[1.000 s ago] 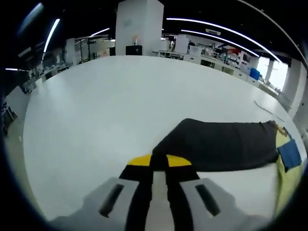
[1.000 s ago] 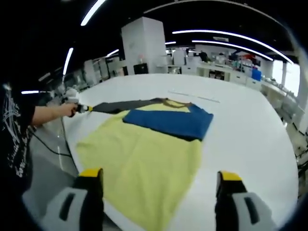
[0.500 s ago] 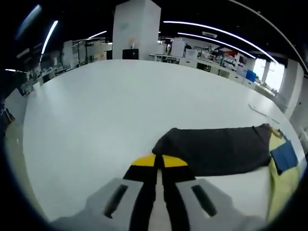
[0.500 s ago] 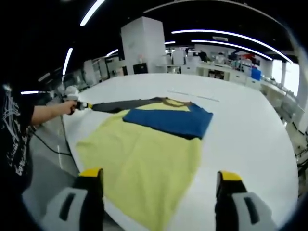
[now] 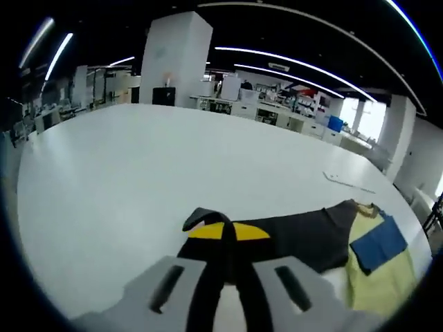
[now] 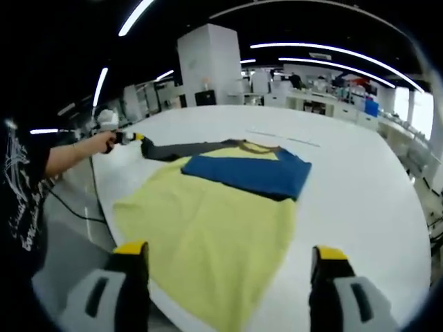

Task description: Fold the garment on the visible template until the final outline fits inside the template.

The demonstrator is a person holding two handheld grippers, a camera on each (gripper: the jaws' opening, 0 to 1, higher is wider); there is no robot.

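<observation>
Standing by the big white table (image 6: pixel 360 180), I'm seeing the garment (image 6: pixel 208 221) spread out flat on it, mostly yellow with a blue section (image 6: pixel 246 171) lying across its upper part and a dark sleeve (image 5: pixel 297 235) stretching off to one side. The left gripper (image 5: pixel 228 232) is pinching the very end of that dark sleeve, jaws squeezed together on the cloth with a little flap of fabric poking up beside the yellow tips. In the right gripper view you can spot a person's hand (image 6: pixel 105 140) holding that gripper out at the sleeve end, near the table edge. The right gripper (image 6: pixel 228 252) is hovering over the near hem of the yellow part, jaws spread wide and gripping nothing.
</observation>
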